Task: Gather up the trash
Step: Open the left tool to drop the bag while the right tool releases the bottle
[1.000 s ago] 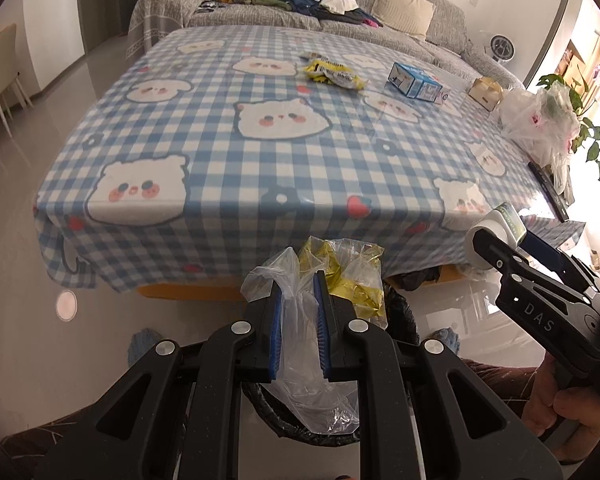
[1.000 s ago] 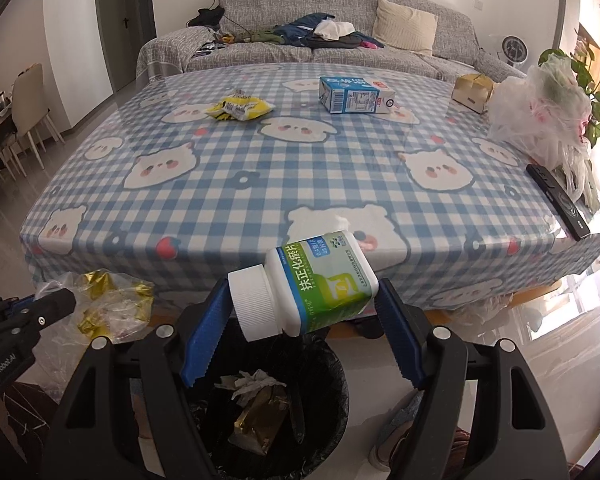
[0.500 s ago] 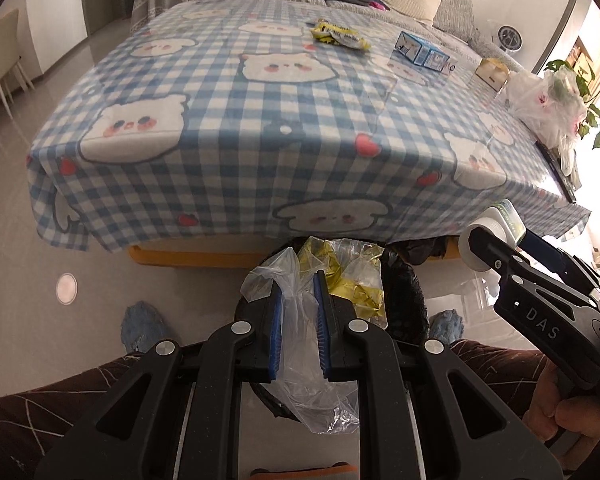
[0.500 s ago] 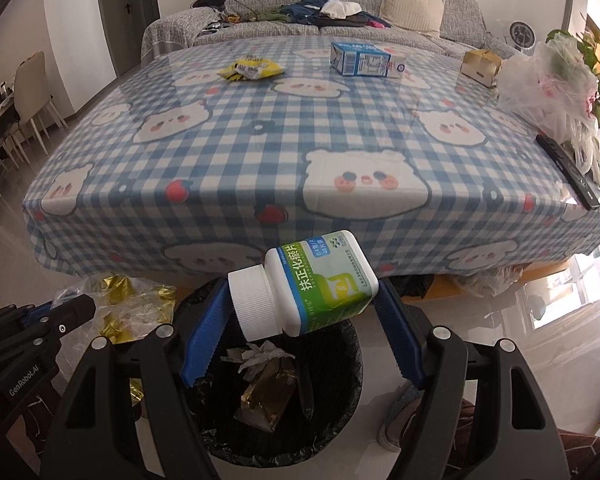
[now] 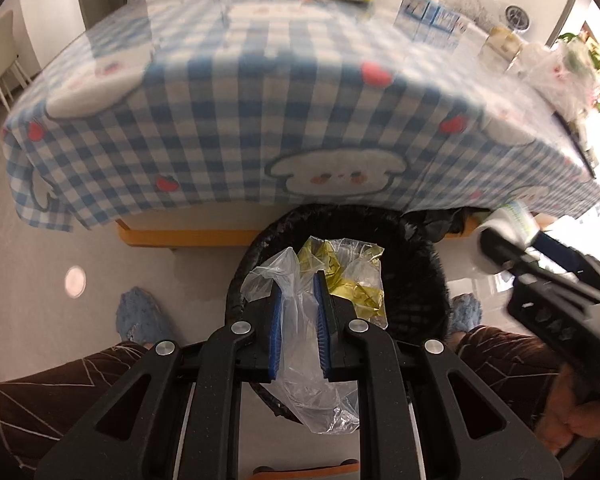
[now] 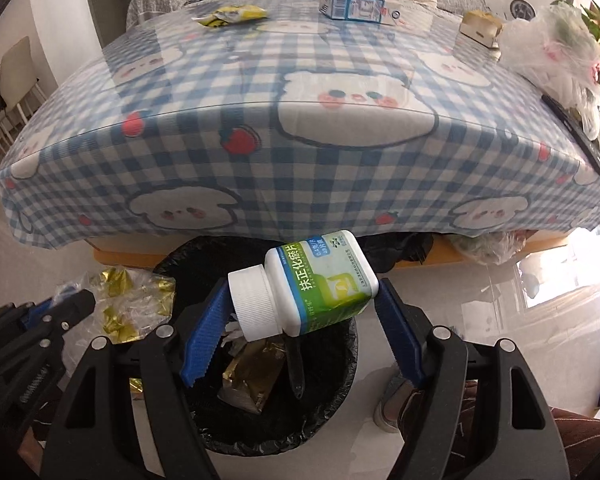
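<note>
My left gripper (image 5: 298, 308) is shut on a clear plastic bag with gold wrappers (image 5: 340, 276) and holds it over the black-lined trash bin (image 5: 420, 264). My right gripper (image 6: 300, 308) is shut on a white pill bottle with a green label (image 6: 320, 284), lying sideways between the blue pads above the bin (image 6: 332, 412). The bin holds crumpled paper and a gold wrapper (image 6: 252, 376). The left gripper with its bag shows at the left of the right wrist view (image 6: 76, 304). The right gripper with the bottle shows at the right of the left wrist view (image 5: 500, 240).
The table with a blue checked cloth (image 6: 300, 140) stands just behind the bin. On it lie a yellow snack packet (image 6: 232, 14), a blue milk carton (image 6: 352, 4), a small box (image 6: 480, 26), a plastic bag (image 6: 548, 44) and a remote (image 6: 576, 136). A sofa stands behind.
Both grippers have come down and back from the table's edge to above the bin. Each keeps hold of its item.
</note>
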Demonstrator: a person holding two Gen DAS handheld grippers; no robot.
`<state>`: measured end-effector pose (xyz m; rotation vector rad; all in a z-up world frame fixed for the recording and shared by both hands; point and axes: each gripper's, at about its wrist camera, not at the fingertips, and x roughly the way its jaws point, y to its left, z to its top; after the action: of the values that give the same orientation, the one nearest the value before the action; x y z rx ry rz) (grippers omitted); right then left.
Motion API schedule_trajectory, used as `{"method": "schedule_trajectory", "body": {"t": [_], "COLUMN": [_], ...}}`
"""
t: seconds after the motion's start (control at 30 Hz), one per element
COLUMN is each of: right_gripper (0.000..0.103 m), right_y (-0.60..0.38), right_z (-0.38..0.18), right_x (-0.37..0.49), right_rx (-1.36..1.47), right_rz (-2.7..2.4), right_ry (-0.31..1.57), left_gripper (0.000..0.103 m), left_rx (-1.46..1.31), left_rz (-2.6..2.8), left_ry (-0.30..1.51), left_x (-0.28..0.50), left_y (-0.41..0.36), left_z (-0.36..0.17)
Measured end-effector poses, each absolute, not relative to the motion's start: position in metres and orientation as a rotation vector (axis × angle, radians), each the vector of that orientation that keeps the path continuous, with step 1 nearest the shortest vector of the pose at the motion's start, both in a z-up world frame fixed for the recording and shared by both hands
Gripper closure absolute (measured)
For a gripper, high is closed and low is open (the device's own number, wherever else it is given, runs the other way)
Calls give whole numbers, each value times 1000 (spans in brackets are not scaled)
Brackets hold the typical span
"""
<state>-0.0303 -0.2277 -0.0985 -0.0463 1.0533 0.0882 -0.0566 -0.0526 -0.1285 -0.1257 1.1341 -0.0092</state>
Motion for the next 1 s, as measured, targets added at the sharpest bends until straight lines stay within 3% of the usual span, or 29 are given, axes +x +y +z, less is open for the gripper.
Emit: {"method": "schedule_trajectory", "body": {"t": [0.83,0.93,1.0], "right_gripper": [33,33,33], "right_y": [-267,-265,-265], "right_z": [-110,-112,-114], "right_x": [-19,-19,-18], "right_rx": [-7,-9,-11], "right_rz": [-10,-9,-11], "right_ry": [1076,1080,1085], "left_gripper": [88,77,57], "left_rx": [-73,-80,-80], "left_rz": [-119,-117,-100], "left_ry": [1199,1184,1164], "left_x": [-33,-32,-32], "left_y": [-112,-115,-112], "left_z": [-199,-199,-197]}}
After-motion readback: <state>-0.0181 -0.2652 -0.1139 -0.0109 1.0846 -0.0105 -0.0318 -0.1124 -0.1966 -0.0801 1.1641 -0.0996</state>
